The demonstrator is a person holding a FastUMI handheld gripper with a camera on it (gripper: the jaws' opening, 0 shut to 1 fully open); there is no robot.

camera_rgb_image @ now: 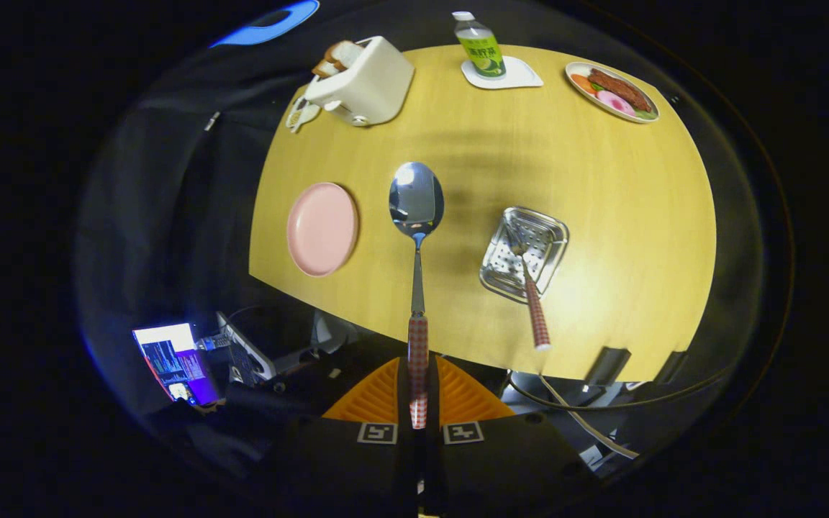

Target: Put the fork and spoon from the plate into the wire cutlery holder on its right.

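Spoon gripped in the tongs, held above the counter

The tongs (418,403) are clenched on the spoon (417,237) by its checkered handle, long axis straight up the frame, bowl away, between the pink plate (322,229) at left and the wire cutlery holder (526,252) at right, where the fork (529,288) lies, tines inside.

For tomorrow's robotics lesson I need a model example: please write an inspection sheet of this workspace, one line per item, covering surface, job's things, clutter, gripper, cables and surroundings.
Surface: yellow wooden table, curved near edge.
Job's things: spoon held up by its checked handle; fork already standing in the metal cutlery holder; pink plate bare, left of the holder.
Clutter: toaster with bread; bottle on a white coaster; plate of food.
Gripper: gripper shut on the spoon handle, above the table.
Cables: cable below the near table edge.
Surroundings: lit screen beneath the table, dark booth.
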